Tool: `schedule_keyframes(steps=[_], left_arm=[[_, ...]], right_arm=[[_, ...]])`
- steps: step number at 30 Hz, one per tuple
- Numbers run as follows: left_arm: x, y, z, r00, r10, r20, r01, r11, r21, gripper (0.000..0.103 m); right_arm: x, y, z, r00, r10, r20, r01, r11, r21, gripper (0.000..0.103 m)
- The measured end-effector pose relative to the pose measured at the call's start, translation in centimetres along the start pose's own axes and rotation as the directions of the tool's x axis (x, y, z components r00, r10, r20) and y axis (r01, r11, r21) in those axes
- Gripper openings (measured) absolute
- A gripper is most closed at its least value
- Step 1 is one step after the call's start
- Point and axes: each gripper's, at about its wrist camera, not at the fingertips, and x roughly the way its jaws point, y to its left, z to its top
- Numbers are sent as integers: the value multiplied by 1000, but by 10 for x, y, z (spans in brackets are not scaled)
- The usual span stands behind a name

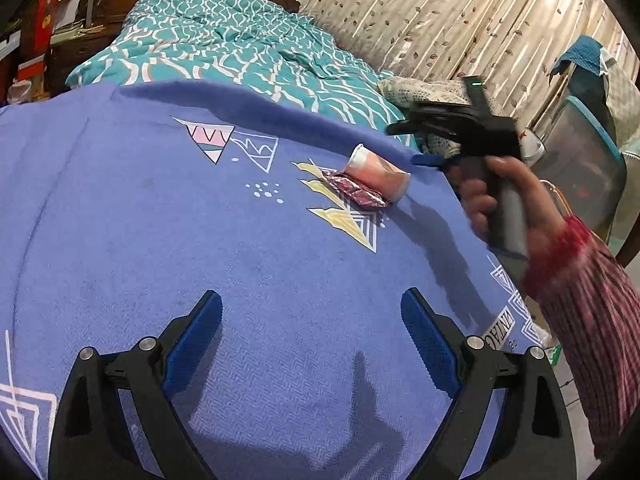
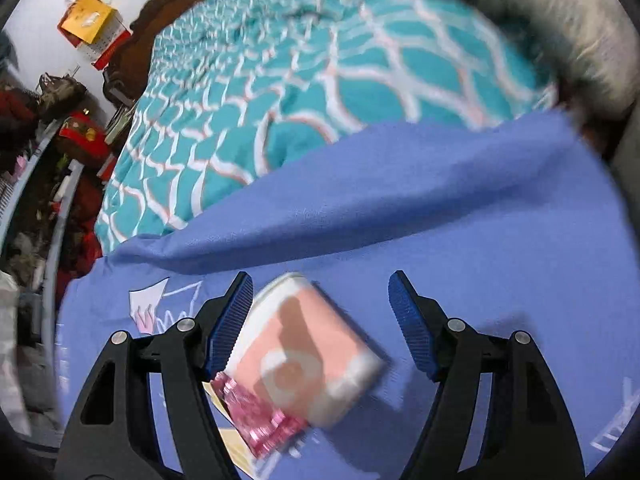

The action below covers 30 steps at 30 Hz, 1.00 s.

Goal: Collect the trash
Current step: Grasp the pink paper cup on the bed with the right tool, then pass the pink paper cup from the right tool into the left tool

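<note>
Two trash items seen on the blue patterned cloth [image 1: 160, 220]. Pink-and-white paper cup [image 1: 378, 176] is tipped on its side, white rim turned toward the bed, near the cloth's far edge. Crumpled shiny magenta wrapper [image 1: 358, 197] is lying flat, touching the cup's side. Right-wrist view is blurred; wrapper print cannot be read.

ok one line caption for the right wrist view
Open right gripper over a pink cup lying beside a pink wrapper on the blue cloth.
</note>
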Motion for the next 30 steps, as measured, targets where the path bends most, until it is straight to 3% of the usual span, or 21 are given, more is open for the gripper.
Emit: schedule_keyframes(steps=[5,10,13,19,21,27,30], left_arm=[[3,5,1,1000,-14,-16,14,1000,-23,87],[4,14,3,999,-38,-32,35,996,-81,87],[-2,21,3,999,-43,-3,43,992,-116,87],[-26,31,8,990,78,114,-60,987,-150,87],[-33,37,9,984,113,138,-88,981,-173,87],[-59,57,13,968,136,212,-79,963,-259,86],[-62,61,18,968,130,214,-70,961,-267,86]], right_arm=[[44,13,1,986,67,-154,-69,998,-9,74],[44,48,-31,983,39,-180,-75,977,-202,74],[39,67,-50,974,61,-217,-124,949,-290,72],[8,100,-118,954,141,-263,-249,863,-439,72],[-3,105,-136,940,183,-286,-299,846,-442,65],[-41,112,-213,897,257,-359,-411,783,-466,64],[-66,110,-256,872,301,-386,-463,761,-454,64]])
